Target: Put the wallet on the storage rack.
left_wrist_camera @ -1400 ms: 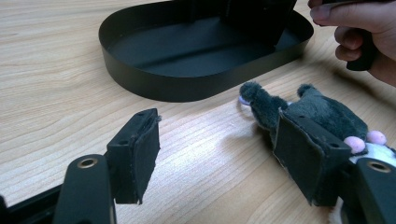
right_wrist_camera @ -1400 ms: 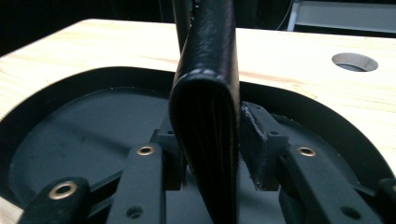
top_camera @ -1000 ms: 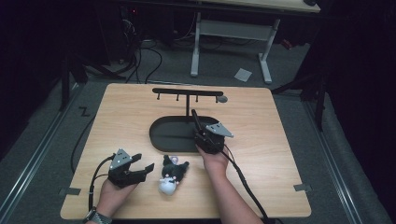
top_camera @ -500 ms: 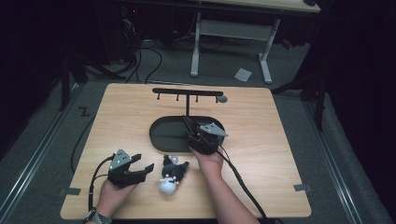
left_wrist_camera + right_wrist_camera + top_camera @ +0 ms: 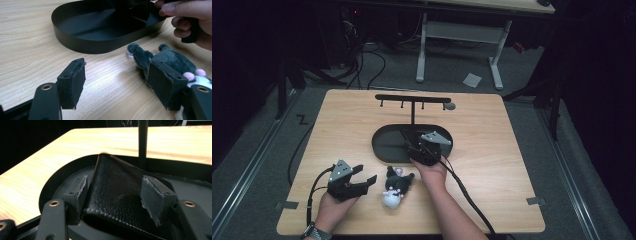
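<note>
I see my right gripper [image 5: 117, 195] with its jaws either side of a black leather wallet [image 5: 117, 187], over the black tray [image 5: 65, 177] on the tabletop [image 5: 62, 147]

I see a black oval tray [image 5: 384, 145] with a low upright wall sitting near the middle of the wooden table, and a thin black post rising from its far side to a crossbar with small hooks [image 5: 412, 102]. Inside the tray a black wallet [image 5: 117, 192] with a scaly textured skin and stitched edges lies tilted, its far edge propped up against the tray wall close to the post. Just in front of the tray, on the bare tabletop, a small plush toy [image 5: 394, 187] lies on its side: dark grey fuzzy body, white face end, small pink spots, its grey ears [image 5: 140, 53] pointing toward the tray without touching it.
</note>
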Demonstrator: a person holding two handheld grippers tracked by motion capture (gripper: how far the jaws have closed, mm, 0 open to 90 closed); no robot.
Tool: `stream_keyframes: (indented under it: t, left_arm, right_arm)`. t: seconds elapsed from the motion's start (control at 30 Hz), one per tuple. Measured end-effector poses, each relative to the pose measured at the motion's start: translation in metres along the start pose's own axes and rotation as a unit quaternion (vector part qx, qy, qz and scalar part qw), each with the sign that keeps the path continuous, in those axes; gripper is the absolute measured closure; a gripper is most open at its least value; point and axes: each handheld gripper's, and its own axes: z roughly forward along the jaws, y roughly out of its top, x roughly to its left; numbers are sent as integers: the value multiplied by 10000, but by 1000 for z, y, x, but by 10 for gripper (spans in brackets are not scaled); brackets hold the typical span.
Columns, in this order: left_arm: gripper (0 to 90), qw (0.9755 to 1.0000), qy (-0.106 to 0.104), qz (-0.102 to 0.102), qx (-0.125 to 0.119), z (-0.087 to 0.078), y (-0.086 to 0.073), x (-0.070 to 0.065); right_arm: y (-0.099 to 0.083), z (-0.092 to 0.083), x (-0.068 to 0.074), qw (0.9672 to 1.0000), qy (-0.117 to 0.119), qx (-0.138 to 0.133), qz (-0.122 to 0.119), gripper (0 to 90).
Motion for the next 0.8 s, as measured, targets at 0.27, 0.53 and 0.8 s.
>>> stream_keyframes:
  t: [0.27, 0.53, 0.8]
  left_arm:
    - [310, 10000, 3, 1, 11, 0, 0, 0]
    - [311, 10000, -3, 28, 40, 2, 0, -2]
    - [337, 9998, -111, 135, 99, 4, 0, -10]
  right_arm:
    - [2, -2, 2, 10000, -10, -3, -14, 390]
    - [2, -26, 9, 9993, 84, -7, -371, 378]
    - [-17, -71, 14, 9981, 215, -72, -570, 374]
